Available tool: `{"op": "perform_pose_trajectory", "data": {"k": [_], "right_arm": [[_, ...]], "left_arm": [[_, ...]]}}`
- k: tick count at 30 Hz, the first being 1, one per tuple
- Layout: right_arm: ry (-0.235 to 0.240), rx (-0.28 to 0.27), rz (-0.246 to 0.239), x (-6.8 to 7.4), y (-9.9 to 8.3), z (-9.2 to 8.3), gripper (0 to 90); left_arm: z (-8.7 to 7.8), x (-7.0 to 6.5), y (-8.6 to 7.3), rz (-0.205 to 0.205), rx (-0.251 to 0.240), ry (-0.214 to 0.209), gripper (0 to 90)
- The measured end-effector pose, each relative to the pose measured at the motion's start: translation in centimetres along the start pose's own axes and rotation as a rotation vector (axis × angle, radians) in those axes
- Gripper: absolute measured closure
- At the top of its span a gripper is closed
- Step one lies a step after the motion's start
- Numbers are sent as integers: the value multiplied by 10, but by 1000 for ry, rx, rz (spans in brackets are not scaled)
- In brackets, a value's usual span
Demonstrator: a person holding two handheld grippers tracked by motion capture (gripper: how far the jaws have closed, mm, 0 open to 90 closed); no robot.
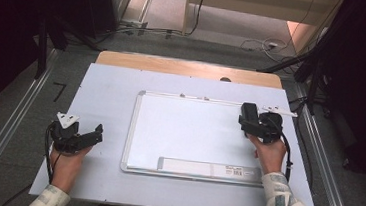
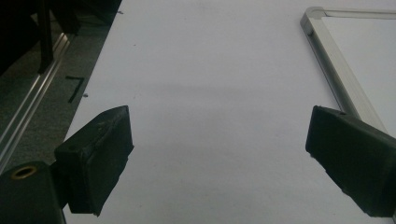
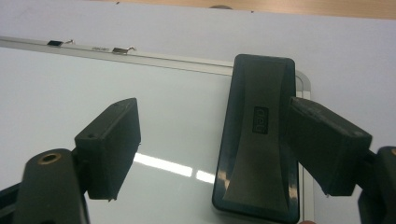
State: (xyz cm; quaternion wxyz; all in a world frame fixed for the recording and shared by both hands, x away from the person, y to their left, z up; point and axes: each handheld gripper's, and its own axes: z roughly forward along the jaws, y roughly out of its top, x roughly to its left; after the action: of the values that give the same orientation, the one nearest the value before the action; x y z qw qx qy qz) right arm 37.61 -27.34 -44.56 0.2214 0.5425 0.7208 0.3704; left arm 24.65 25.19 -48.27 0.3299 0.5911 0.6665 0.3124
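The left gripper (image 1: 99, 132) is resting at the left side of the sheet (image 1: 107, 81), in the person's left hand (image 1: 65, 165). Its jaws are standing wide apart with nothing between them, only bare sheet ahead, as the left gripper view (image 2: 219, 140) is showing. Ahead and to its right, the corner of the whiteboard (image 2: 327, 46) is lying well clear of the jaw tips.

The whiteboard (image 1: 189, 128) is lying flat mid-sheet, with a pale strip (image 1: 209, 169) along its near edge.

The eraser (image 1: 249, 112) is lying flat at the board's far right corner, beside the frame. Its long axis is running away from the person toward the board's top edge, roughly in line with the right gripper's reach. In the right gripper view the eraser (image 3: 259, 135) is sitting ahead between the jaws, hard over toward the right jaw, whose tip is overlapping its right edge; whether they are touching cannot be told. The left jaw is standing well apart from it.

The right gripper (image 1: 249, 131) is in the person's right hand (image 1: 270, 153), just behind the eraser. Its jaws are spread wide and released, gripping nothing (image 3: 212, 140).
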Motion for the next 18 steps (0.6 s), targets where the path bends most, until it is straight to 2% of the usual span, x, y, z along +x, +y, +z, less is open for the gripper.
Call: {"op": "perform_pose_trajectory", "data": {"k": [5,11,18], "right_arm": [[21,5,-11,-2,-6,-10,172],[17,-13,-26,-7,-15,-21,172],[33,-36,-27,-12,-22,-36,171]], "left_arm": [[0,0,0,0,0,0,78],[0,0,0,-1,0,-1,78],[0,0,0,-2,0,-2,78]]}}
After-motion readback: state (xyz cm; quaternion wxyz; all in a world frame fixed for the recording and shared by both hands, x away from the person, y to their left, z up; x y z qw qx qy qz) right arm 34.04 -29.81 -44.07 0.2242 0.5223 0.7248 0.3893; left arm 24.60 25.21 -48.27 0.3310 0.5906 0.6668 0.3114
